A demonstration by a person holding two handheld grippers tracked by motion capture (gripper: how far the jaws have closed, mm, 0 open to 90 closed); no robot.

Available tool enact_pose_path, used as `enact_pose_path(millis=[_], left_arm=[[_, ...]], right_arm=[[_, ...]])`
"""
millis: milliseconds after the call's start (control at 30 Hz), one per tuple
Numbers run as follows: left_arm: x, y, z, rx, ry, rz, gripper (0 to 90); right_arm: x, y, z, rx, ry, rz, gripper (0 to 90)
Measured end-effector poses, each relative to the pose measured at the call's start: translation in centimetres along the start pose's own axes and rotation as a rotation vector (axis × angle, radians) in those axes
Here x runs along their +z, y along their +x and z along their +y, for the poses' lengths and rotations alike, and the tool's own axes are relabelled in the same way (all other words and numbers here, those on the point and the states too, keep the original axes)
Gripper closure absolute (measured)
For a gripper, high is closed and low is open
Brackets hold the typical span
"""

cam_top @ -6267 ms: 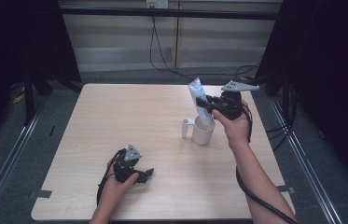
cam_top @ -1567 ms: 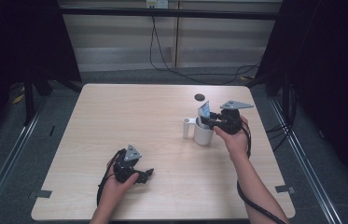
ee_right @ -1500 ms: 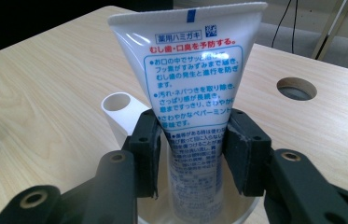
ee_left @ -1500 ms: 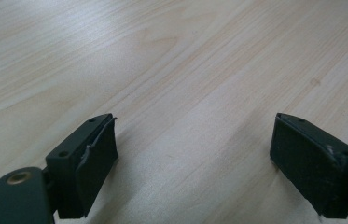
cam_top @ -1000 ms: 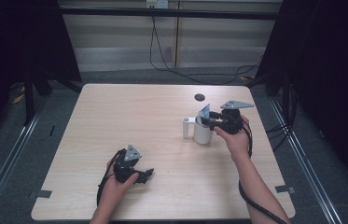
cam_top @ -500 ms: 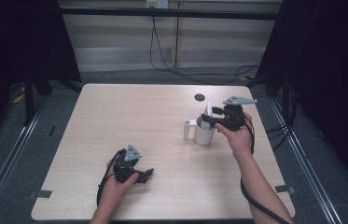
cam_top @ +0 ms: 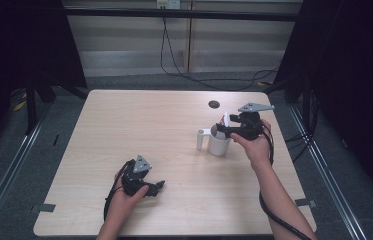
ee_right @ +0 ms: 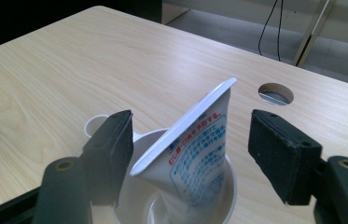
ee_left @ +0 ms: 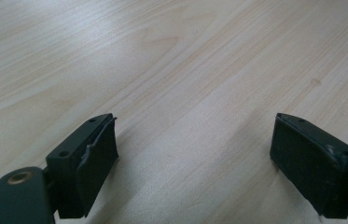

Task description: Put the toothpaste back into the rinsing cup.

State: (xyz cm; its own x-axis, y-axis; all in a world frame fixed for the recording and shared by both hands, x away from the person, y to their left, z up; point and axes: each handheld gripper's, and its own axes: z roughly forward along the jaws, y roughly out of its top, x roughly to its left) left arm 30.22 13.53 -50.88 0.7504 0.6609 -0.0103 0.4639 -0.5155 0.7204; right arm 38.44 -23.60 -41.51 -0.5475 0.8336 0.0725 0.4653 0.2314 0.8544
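Observation:
A white mug [cam_top: 218, 144] stands right of the table's middle, its handle pointing left. A white toothpaste tube [ee_right: 198, 151] with blue and red print stands in the mug [ee_right: 134, 205], flat end up and leaning. My right gripper [cam_top: 223, 128] is over the mug. Its jaws have just been opening, and the tube [cam_top: 225, 119] stands loose between them. In the right gripper view my right gripper [ee_right: 190, 144] shows a gap beside the tube. My left gripper [cam_top: 157, 186] rests on the table at the front left. It [ee_left: 195, 158] is open over bare wood.
The light wooden table [cam_top: 139, 125] has a round cable hole [cam_top: 214, 104] behind the mug, also seen as the hole [ee_right: 275, 93] in the right gripper view. Cables hang behind the table. Metal rails run along the floor on both sides.
The tube, earlier held above the mug, now stands in it. The right jaws have spread apart and let go of it, and the right hand has drawn slightly right. The left hand has stayed put.

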Motion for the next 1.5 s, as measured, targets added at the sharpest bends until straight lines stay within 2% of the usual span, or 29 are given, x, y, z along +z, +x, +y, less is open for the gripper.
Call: enact_pose_path(millis=[567, 700, 1000, 1300, 1500], left_arm=[[0.0, 0.0, 0.0, -0.005, -0.001, -0.004, 14.4], [0.0, 0.0, 0.0, -0.005, -0.001, -0.003, 14.4], [0.0, 0.0, 0.0, -0.006, -0.003, -0.006, 14.4], [0.0, 0.0, 0.0, -0.005, 0.0, -0.004, 14.4], [0.0, 0.0, 0.0, -0.006, -0.003, -0.006, 14.4]], right_arm=[[-1.4, 0.2, -0.5, 0.005, 0.029, 0.012, 20.1], [-1.5, 0.4, -0.7, -0.02, 0.052, 0.008, 18.5], [-2.2, 0.7, -1.0, -0.029, 0.058, 0.015, 16.7], [-3.1, 0.5, -1.7, -0.038, 0.057, 0.031, 14.9], [-3.8, 0.0, -2.4, -0.021, 0.058, 0.033, 14.5]])
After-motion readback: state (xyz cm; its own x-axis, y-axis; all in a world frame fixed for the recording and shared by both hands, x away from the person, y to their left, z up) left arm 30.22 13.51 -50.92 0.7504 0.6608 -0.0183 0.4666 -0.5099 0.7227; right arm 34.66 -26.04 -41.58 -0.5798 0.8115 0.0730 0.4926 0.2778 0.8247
